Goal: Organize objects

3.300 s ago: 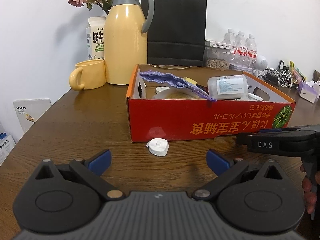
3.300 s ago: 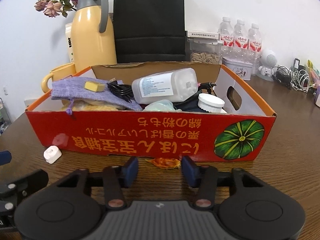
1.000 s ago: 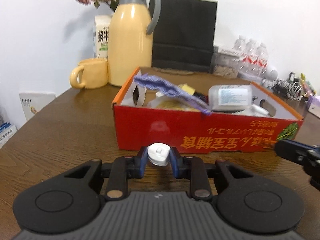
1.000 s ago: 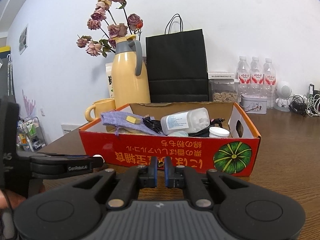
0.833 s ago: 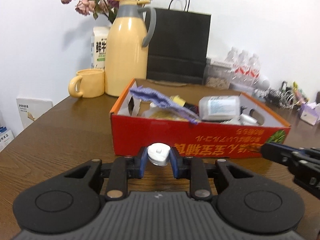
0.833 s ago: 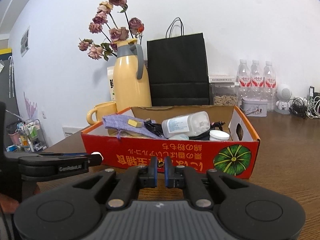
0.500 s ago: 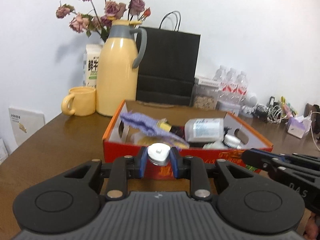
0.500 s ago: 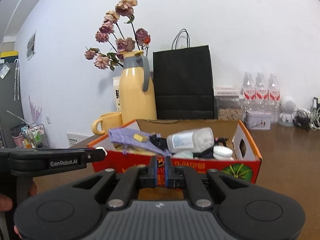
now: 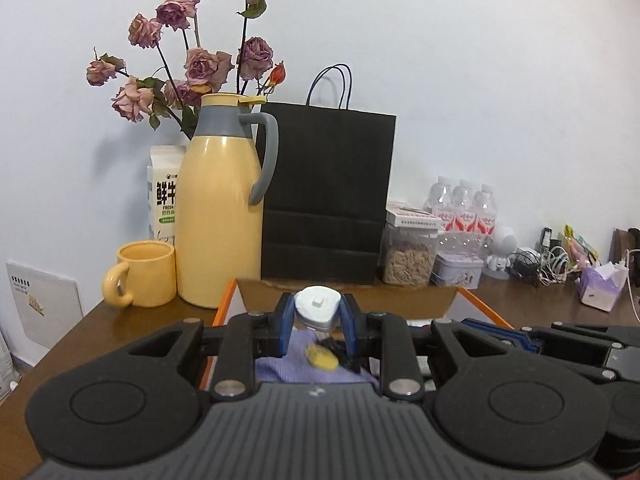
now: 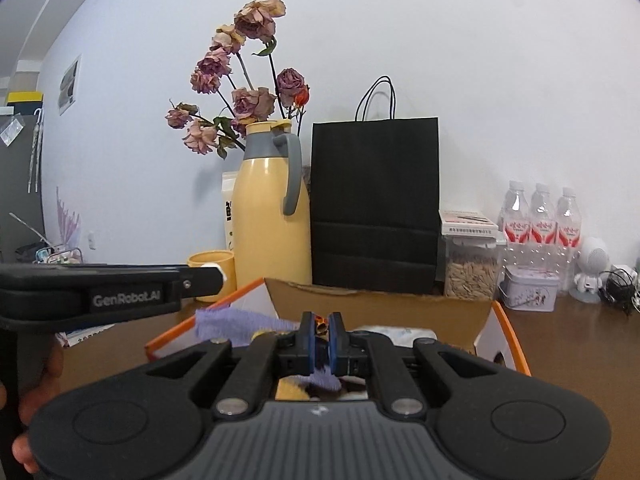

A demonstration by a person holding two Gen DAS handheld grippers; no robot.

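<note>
My left gripper is shut on a small white plastic cap-like piece, held in the air above the red cardboard box. Below it, inside the box, lie a purple pouch and a small yellow piece. My right gripper is shut on a small crumpled orange wrapper, also raised over the box. The purple pouch shows just left of it. The two grippers are side by side: the left gripper sits at the left of the right wrist view.
Behind the box stand a yellow thermos jug, a yellow mug, a milk carton, a black paper bag, a jar of seeds, water bottles and a tin. Cables clutter the far right. A hand holds the left gripper.
Both grippers have risen with their items from table level in front of the box to above its front wall. The jaws have not changed.
</note>
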